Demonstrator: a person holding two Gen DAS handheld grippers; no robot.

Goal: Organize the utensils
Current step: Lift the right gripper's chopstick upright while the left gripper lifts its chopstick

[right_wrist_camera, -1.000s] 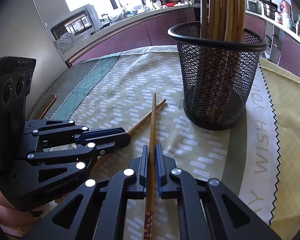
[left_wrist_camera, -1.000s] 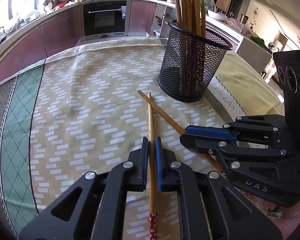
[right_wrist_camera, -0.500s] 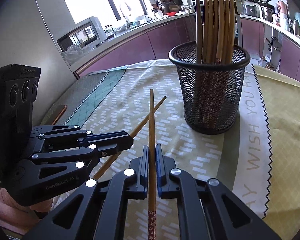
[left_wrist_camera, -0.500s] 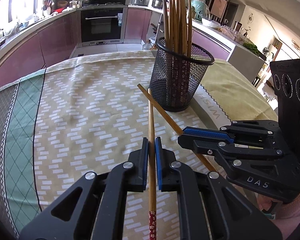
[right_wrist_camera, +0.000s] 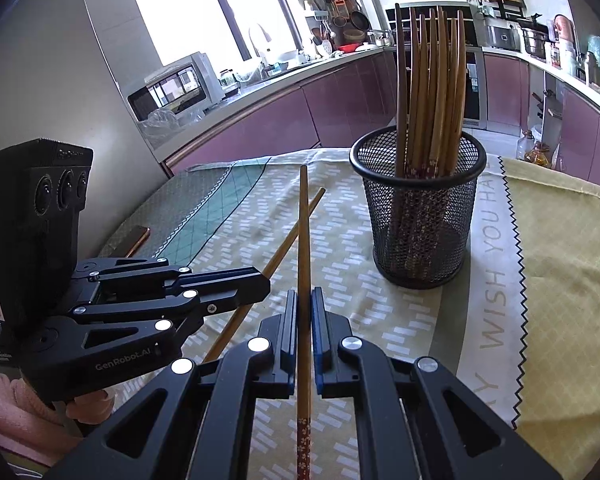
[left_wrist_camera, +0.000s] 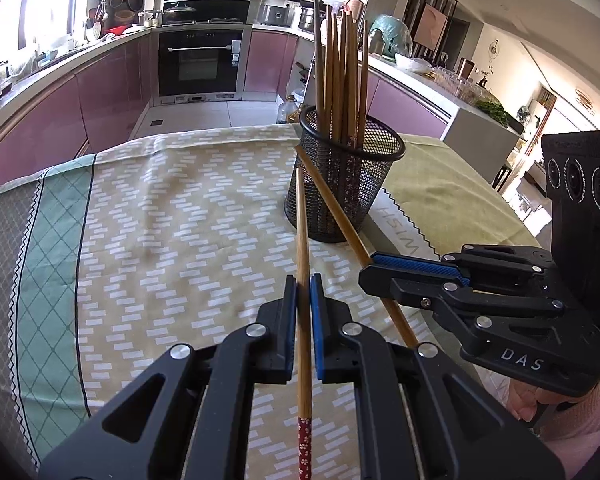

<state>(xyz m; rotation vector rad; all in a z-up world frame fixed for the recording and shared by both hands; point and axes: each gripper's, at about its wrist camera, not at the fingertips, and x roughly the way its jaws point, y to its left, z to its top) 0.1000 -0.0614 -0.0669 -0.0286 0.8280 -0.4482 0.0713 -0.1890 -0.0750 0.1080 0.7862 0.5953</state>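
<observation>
Each gripper grips one wooden chopstick with a red flowered end. My left gripper (left_wrist_camera: 303, 280) is shut on a chopstick (left_wrist_camera: 302, 232) that points up toward the black mesh holder (left_wrist_camera: 342, 184). My right gripper (right_wrist_camera: 304, 294) is shut on the other chopstick (right_wrist_camera: 304, 232), lifted off the cloth. The two sticks cross in the air, the right-hand chopstick (left_wrist_camera: 332, 208) slanting past the holder's left side. In the right wrist view the mesh holder (right_wrist_camera: 420, 216) stands ahead to the right, filled with several upright chopsticks (right_wrist_camera: 428, 92). The left gripper (right_wrist_camera: 256, 280) appears at the left there.
A patterned tablecloth (left_wrist_camera: 160, 220) covers the table; a yellow-green cloth with lettering (right_wrist_camera: 560, 264) lies right of the holder. A phone (right_wrist_camera: 132, 240) lies near the table's far left edge. Kitchen cabinets and an oven stand beyond the table.
Both grippers have risen with their chopsticks and drawn back, so the holder looks smaller and farther away. The sticks, near the cloth before, now hang in the air.
</observation>
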